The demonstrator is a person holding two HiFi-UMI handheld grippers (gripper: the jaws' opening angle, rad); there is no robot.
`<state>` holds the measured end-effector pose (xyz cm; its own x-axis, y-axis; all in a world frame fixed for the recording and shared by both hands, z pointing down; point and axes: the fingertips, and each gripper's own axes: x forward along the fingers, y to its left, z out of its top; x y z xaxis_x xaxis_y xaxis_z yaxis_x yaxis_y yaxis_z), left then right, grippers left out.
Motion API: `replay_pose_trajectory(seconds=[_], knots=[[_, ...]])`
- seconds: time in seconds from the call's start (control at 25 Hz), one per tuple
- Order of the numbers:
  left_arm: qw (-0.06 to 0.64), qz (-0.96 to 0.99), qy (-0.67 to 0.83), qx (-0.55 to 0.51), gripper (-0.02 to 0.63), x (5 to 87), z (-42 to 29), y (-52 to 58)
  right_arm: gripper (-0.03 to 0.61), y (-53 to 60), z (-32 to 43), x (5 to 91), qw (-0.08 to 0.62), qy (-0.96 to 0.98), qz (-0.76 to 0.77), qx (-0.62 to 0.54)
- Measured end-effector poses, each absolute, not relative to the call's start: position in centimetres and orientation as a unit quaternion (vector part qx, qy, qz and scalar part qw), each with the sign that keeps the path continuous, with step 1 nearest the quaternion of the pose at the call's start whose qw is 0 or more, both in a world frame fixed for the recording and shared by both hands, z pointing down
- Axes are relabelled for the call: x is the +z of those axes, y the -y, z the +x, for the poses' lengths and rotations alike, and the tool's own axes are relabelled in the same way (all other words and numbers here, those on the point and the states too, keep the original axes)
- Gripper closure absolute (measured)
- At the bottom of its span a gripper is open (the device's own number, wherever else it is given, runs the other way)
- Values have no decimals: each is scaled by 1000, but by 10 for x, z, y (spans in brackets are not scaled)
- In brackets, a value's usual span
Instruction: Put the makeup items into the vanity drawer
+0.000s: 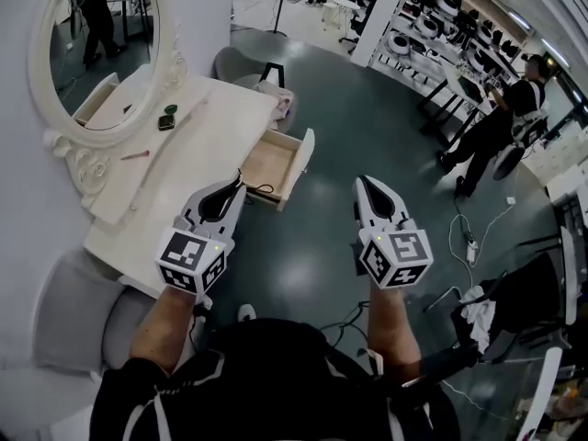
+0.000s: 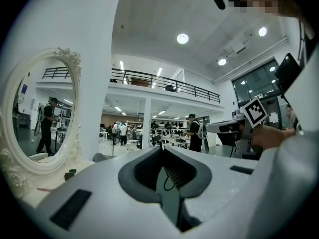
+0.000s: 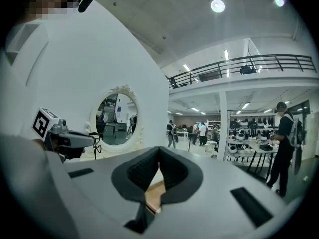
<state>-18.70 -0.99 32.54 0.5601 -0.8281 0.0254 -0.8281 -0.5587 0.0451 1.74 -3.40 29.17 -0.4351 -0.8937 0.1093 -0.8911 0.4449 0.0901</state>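
- White vanity table (image 1: 197,145) at the frame's left, its drawer (image 1: 269,165) open at centre.
- A small dark case (image 1: 166,122) and a pink stick (image 1: 135,155) lie on the tabletop, upper left.
- Left gripper (image 1: 237,185) and right gripper (image 1: 362,184), lower middle: jaws pressed together, pinching nothing.

The left forearm (image 1: 165,324) and right forearm (image 1: 390,327) reach forward from the torso, bare from the elbow down, with the two grippers held side by side and well apart. The left gripper (image 1: 235,186) points forward and slightly to the right, and the right gripper (image 1: 362,183) points forward and slightly to the left. On both grippers the jaws are together with the tips touching, and each cube (image 1: 191,261) faces up at the wrist end.
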Motion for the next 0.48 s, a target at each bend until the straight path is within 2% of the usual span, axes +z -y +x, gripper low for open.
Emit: replay_pose_trajectory(seconds=[0.48], knots=[[42, 879, 475, 1, 592, 342, -211, 50, 574, 83, -8, 305, 75, 856, 512, -3]])
